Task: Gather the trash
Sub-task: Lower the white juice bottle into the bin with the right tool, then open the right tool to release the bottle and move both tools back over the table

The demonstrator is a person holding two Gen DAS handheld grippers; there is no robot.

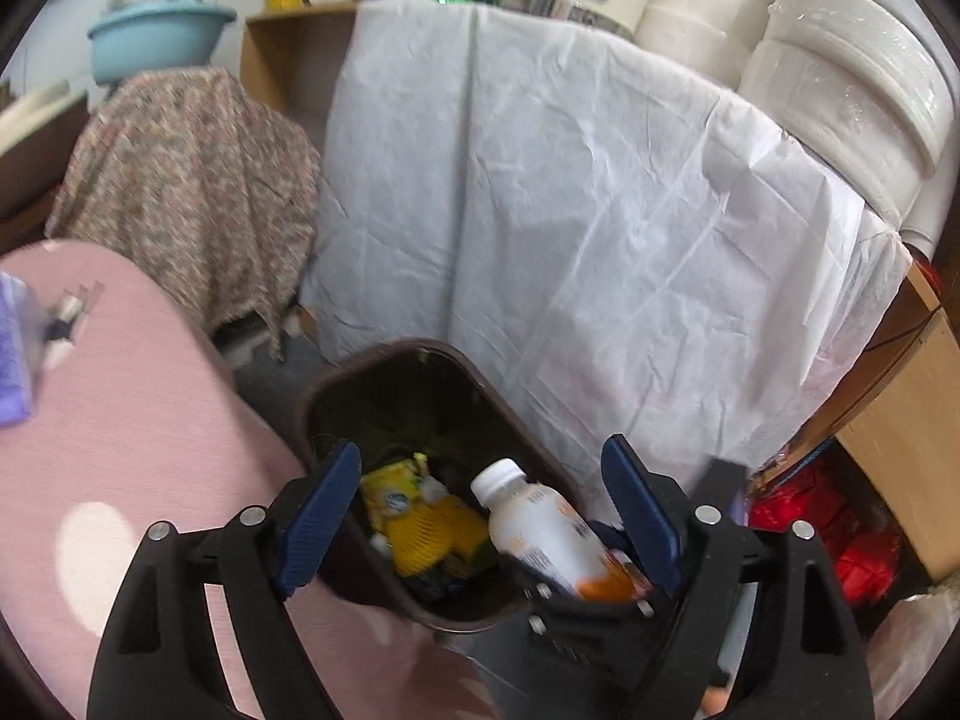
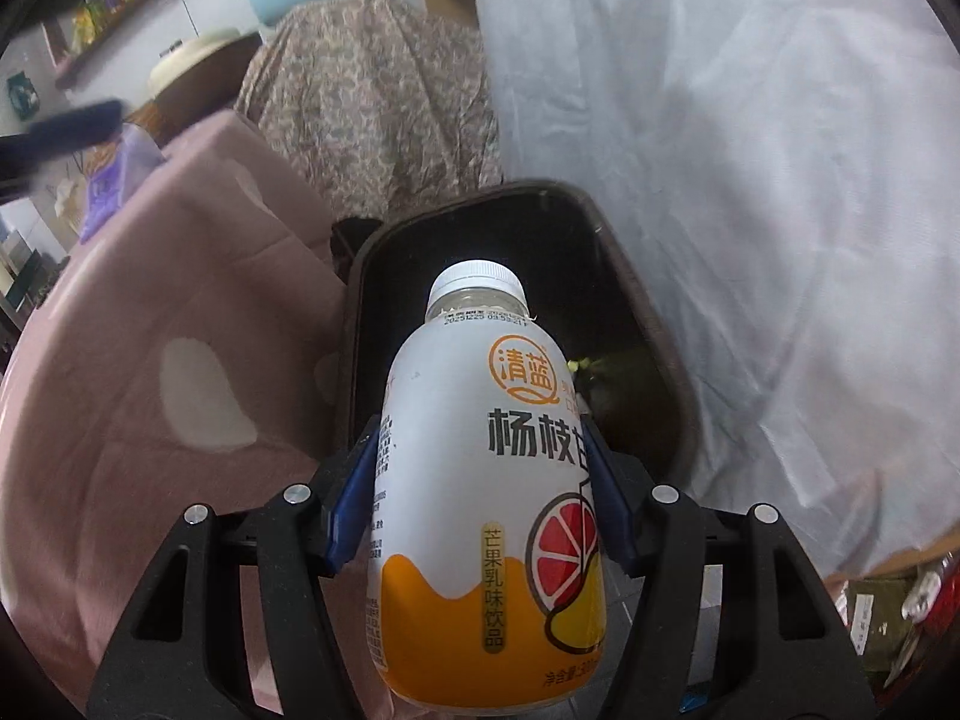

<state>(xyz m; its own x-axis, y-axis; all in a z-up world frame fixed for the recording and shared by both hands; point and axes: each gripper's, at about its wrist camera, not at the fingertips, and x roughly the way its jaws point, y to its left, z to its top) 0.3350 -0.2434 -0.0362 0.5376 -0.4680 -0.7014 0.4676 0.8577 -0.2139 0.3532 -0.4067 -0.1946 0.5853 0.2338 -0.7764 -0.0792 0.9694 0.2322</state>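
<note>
The left claw (image 1: pixel 480 516) stands wide above the dark brown trash bin (image 1: pixel 336 420), its blue pads (image 1: pixel 318 522) apart and nothing between them; no earlier view is available for comparison. In the left wrist view the bin occupies the lower centre of the frame, and a yellow wrapper (image 1: pixel 420 516) lies on its floor among other scraps too small to identify. The right claw (image 2: pixel 480 498) is closed on a white and orange drink bottle (image 2: pixel 480 480), both blue pads (image 2: pixel 354 510) pressing the bottle's sides at about mid-body. The bottle's white cap (image 2: pixel 477 279) points toward the upper part of the frame and sits over the open mouth of the bin (image 2: pixel 648 324). In the left wrist view the same bottle (image 1: pixel 540 534) appears at the lower centre, over the bin's near right corner, with the right claw's black body partly visible beneath it. A pink cover (image 1: pixel 120 420) fills the lower left of that frame, just beside the bin. A white sheet (image 1: pixel 570 210) hangs behind the bin across the centre and right. A floral cloth (image 1: pixel 192 180) is draped at the upper left, with a light blue basin (image 1: pixel 156 36) above it.
</note>
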